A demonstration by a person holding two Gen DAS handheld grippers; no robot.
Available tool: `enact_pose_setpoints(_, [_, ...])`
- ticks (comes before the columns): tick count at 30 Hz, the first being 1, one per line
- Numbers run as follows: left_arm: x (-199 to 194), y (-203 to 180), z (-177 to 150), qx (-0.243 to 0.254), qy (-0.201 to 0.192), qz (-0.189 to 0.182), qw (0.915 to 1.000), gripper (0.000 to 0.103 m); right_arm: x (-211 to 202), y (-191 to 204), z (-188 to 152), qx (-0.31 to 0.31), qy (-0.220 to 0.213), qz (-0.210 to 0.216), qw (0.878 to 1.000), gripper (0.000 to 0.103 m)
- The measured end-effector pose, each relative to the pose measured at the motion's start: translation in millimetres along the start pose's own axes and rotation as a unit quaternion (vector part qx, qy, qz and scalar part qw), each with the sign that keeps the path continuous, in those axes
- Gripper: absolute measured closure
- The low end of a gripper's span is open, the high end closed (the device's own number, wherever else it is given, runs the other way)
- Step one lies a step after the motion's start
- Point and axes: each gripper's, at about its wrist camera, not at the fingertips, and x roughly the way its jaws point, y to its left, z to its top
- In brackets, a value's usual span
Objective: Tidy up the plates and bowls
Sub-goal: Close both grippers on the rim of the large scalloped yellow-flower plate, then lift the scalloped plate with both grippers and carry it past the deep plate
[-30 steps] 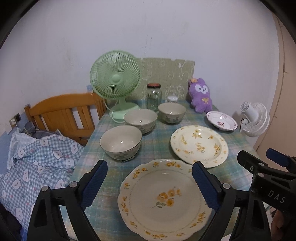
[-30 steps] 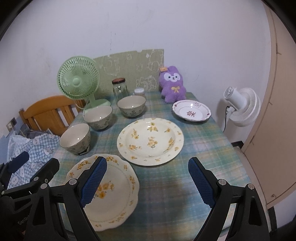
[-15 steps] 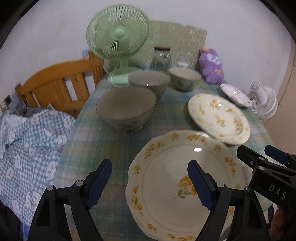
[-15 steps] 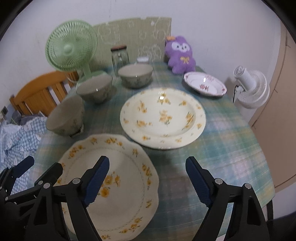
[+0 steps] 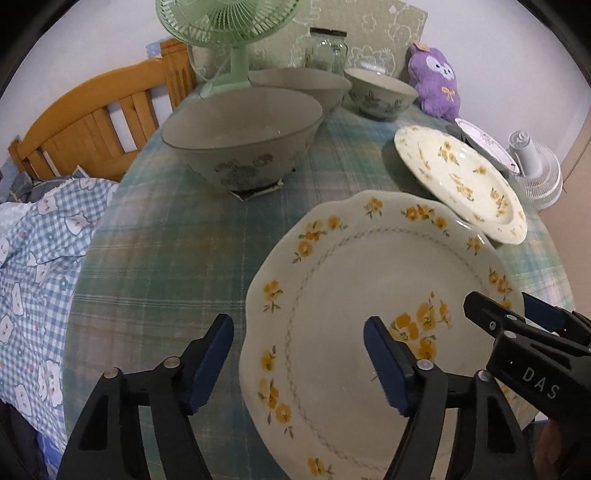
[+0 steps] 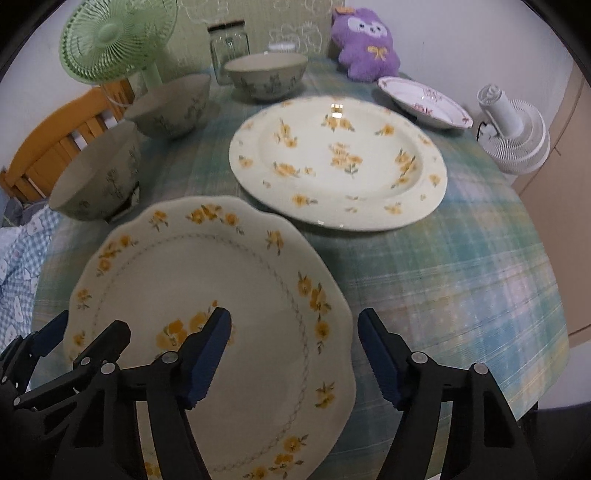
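Note:
A scalloped plate with yellow flowers (image 5: 369,295) (image 6: 207,288) lies at the near edge of the checked tablecloth. My left gripper (image 5: 299,354) straddles its left rim and my right gripper (image 6: 295,350) its right rim. Both pairs of jaws are closing, and the pads stand clear of the plate. Behind it lie a round flowered plate (image 5: 461,177) (image 6: 336,162) and a small red-patterned plate (image 6: 424,101). Three grey-green bowls (image 5: 240,136) (image 5: 306,86) (image 5: 380,94) stand in a row on the left.
A green fan (image 5: 229,22), a glass jar (image 5: 327,48) and a purple plush toy (image 5: 437,81) stand along the back. A wooden chair (image 5: 92,122) with checked cloth (image 5: 37,258) is at the left. A white fan (image 6: 513,136) stands beyond the table's right edge.
Both grippers have dropped toward the table and tipped downward, so the scalloped plate now looms large between them. Both pairs of jaws have narrowed.

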Motion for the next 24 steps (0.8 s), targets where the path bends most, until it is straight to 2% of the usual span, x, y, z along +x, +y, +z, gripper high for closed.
enact_pose_setpoints(3, [6.0,0.0,1.2,0.005,0.011,-0.008,0.9999,0.038,5.0,1.6,0.5,0.003,0.011,-0.003,1.000,0.035])
enact_pose_setpoints(5, [9.2,-1.4,2.2,0.009,0.020,-0.018,0.9996,0.039,7.3,1.6,1.4,0.007,0.017,-0.004,1.000,0.036])
enact_pose_setpoints(8, [12.2,1.7,4.8,0.005,0.027,-0.030,0.9992,0.040,14.6,1.5,1.6,0.010,0.035,-0.002,0.999,0.036])
enact_pose_setpoints(17, [11.3,-2.8,8.7,0.023,0.044,-0.032,0.9982,0.039,15.0,0.9,7.2,0.015,0.043,-0.009,0.999,0.036])
enact_pose_setpoints(24, [1.6,-12.9,14.3,0.031,0.042,-0.032,0.9981,0.039,0.8,-6.2,10.1,0.013,0.040,-0.013,0.999,0.036])
